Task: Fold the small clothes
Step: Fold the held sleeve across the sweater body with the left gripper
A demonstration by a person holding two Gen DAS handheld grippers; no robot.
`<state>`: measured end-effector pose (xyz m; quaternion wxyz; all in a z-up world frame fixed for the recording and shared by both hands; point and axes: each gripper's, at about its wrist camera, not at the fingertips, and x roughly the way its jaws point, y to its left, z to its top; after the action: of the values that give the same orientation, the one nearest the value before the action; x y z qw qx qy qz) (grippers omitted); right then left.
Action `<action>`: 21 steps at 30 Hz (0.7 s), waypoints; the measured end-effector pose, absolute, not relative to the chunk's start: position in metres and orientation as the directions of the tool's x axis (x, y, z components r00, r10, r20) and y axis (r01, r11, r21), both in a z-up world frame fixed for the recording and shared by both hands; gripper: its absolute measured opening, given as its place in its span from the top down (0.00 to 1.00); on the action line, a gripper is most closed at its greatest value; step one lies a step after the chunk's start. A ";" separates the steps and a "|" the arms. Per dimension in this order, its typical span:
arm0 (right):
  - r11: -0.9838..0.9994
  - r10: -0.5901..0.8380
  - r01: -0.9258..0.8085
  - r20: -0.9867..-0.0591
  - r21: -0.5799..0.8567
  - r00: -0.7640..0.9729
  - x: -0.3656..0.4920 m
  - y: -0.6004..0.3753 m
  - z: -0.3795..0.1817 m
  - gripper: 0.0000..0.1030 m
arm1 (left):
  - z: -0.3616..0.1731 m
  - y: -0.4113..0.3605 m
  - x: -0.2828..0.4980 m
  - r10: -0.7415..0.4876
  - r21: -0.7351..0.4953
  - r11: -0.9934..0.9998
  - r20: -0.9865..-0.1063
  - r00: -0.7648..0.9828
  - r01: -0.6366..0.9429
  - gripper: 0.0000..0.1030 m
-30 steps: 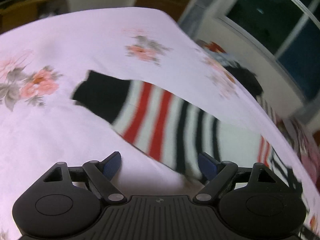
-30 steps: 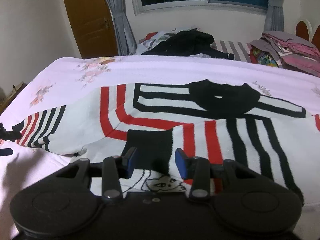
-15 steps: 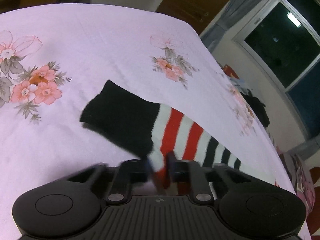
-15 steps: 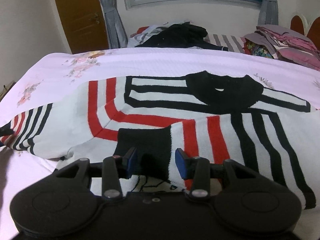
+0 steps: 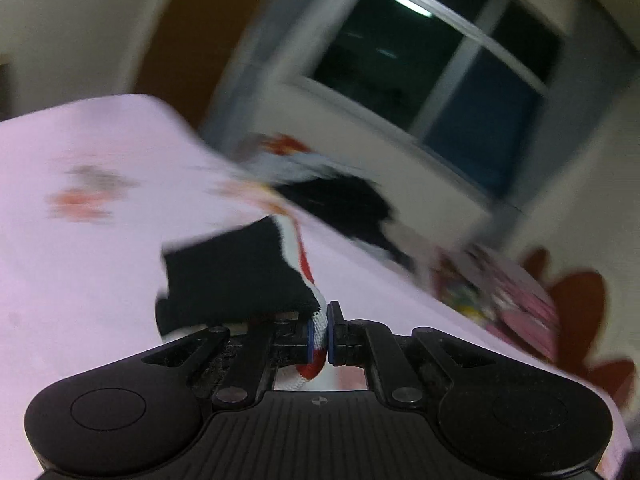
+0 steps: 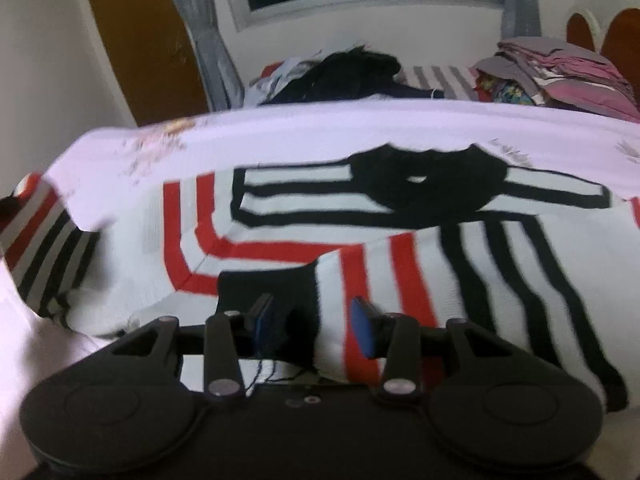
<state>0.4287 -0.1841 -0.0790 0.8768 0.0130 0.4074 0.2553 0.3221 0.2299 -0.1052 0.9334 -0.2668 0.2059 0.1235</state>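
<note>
While the striped sweater (image 6: pixel 280 240) is spread flat on the pink floral bedsheet (image 6: pixel 320 136), its left sleeve (image 5: pixel 240 276) is pinched just behind the black cuff by the left gripper (image 5: pixel 319 336), pads clamped tight on the knit. The right gripper (image 6: pixel 312 320) is parked at 6 o'clock in its own view, jaws apart around the other black cuff (image 6: pixel 268 292), which is folded onto the body; no squeeze can be made out there. Knit like this can be expected to be soft, light and floppy, so it'll probably sag and stretch if dragged. Better hold is likely had at the cuff or a seam, not mid-panel. More clothes (image 6: pixel 560 76) are piled around 1 o'clock.
</note>
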 end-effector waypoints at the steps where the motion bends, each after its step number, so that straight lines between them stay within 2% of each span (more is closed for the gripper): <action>1: 0.873 0.456 -0.427 -0.704 0.235 0.544 0.429 -0.191 -0.077 0.60 | -0.102 0.210 0.334 0.083 -0.426 0.856 -0.446 0.891 -0.293 0.95; 5: 0.895 0.434 -0.369 -0.690 0.253 0.580 0.427 -0.226 -0.070 0.60 | -0.108 0.140 0.376 -0.086 -0.391 0.912 -0.480 0.873 -0.125 0.95; 9: 0.916 0.395 -0.310 -0.694 0.254 0.602 0.424 -0.262 -0.069 0.60 | -0.134 0.070 0.408 -0.224 -0.334 0.942 -0.582 0.782 0.021 0.94; 11: 0.921 0.387 -0.289 -0.699 0.261 0.602 0.422 -0.275 -0.071 0.58 | -0.148 0.045 0.416 -0.223 -0.264 0.962 -0.640 0.735 0.062 0.94; 14: 0.918 0.395 -0.284 -0.693 0.277 0.603 0.417 -0.288 -0.071 0.46 | -0.150 0.029 0.411 -0.208 -0.225 0.972 -0.675 0.708 0.071 0.94; 16: 0.916 0.401 -0.289 -0.685 0.279 0.609 0.415 -0.290 -0.069 0.43 | -0.145 0.030 0.404 -0.205 -0.221 0.973 -0.677 0.707 0.071 0.80; 18: 0.911 0.412 -0.297 -0.680 0.287 0.607 0.415 -0.288 -0.067 0.42 | -0.137 0.036 0.393 -0.173 -0.194 0.979 -0.666 0.726 0.056 0.29; 19: 0.906 0.422 -0.303 -0.675 0.295 0.605 0.415 -0.286 -0.065 0.42 | -0.134 0.039 0.381 -0.149 -0.177 0.983 -0.646 0.748 0.043 0.24; 21: 0.895 0.445 -0.330 -0.667 0.302 0.597 0.414 -0.276 -0.062 0.40 | -0.127 0.048 0.364 -0.116 -0.142 0.989 -0.625 0.772 0.034 0.24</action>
<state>0.4142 -0.2764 -0.0617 0.8907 0.0735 0.3925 0.2174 0.3635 0.0483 -0.1265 0.9392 -0.0614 0.3354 -0.0399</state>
